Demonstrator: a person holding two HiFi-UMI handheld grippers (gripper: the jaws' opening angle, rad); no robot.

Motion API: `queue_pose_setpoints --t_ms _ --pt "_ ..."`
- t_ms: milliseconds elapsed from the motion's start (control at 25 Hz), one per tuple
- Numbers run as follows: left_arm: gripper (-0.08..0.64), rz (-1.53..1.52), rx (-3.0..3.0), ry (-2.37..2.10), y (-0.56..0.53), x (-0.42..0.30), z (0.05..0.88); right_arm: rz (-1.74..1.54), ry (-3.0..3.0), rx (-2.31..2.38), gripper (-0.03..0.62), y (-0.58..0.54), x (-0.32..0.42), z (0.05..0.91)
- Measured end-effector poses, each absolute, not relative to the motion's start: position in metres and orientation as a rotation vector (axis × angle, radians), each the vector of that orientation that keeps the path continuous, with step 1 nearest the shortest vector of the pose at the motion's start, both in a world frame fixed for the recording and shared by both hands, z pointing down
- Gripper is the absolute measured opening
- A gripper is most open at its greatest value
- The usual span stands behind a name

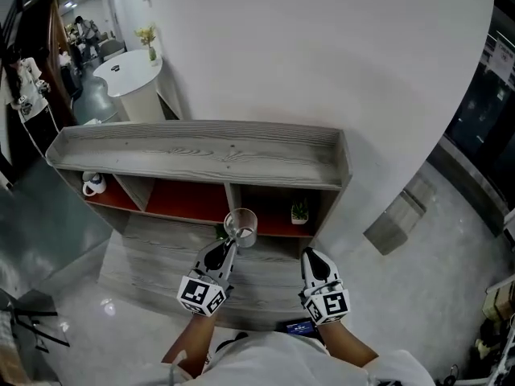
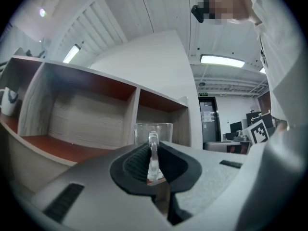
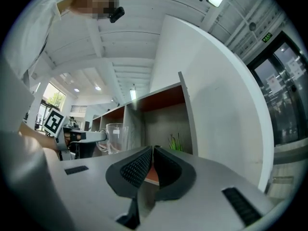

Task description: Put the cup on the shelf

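My left claw (image 2: pixel 153 163) is clamped on the handle of the cup (image 2: pixel 154 131), a clear glass one. In the left gripper view the black pads press on either side of the thin glass loop, and the cup's body stands upright just beyond the tips, mouth up. In the head view I hold it out level in the air in front of the shelf (image 1: pixel 201 153), a low grey wood-grain unit with red inside its compartments, standing against a white wall (image 1: pixel 322 47). The cup hangs before the upright divider between the middle and the right compartment, short of the openings and touching no board; it is not yet set on any part of the shelf. My right claw (image 3: pixel 151 163) is closed on nothing, its two ribbed pads meeting at the tips. It sits to the right of the left one, well clear of the cup, and points toward the right compartment. In the right gripper view the cup shows off to the left, with the left claw reaching in to its handle. A small green plant (image 1: pixel 299 211) stands in the right compartment, toward the back. A white mug (image 1: pixel 93 185) sits in the leftmost compartment, close to the outer side panel. The shelf's long top board has a low raised rim along its back and ends.
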State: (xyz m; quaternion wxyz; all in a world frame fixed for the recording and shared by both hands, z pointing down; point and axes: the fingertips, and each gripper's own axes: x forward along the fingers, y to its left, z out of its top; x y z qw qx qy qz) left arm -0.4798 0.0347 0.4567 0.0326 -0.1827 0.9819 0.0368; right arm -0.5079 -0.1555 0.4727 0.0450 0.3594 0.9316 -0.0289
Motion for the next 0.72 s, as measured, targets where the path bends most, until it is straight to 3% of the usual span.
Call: queue_pose_setpoints --t_ms 720 --pt "0.031 0.031 -0.159 3.107 0.001 -0.534 0.473 -0.136 2.745 1.475 0.037 -0.179 -0.544 0.487"
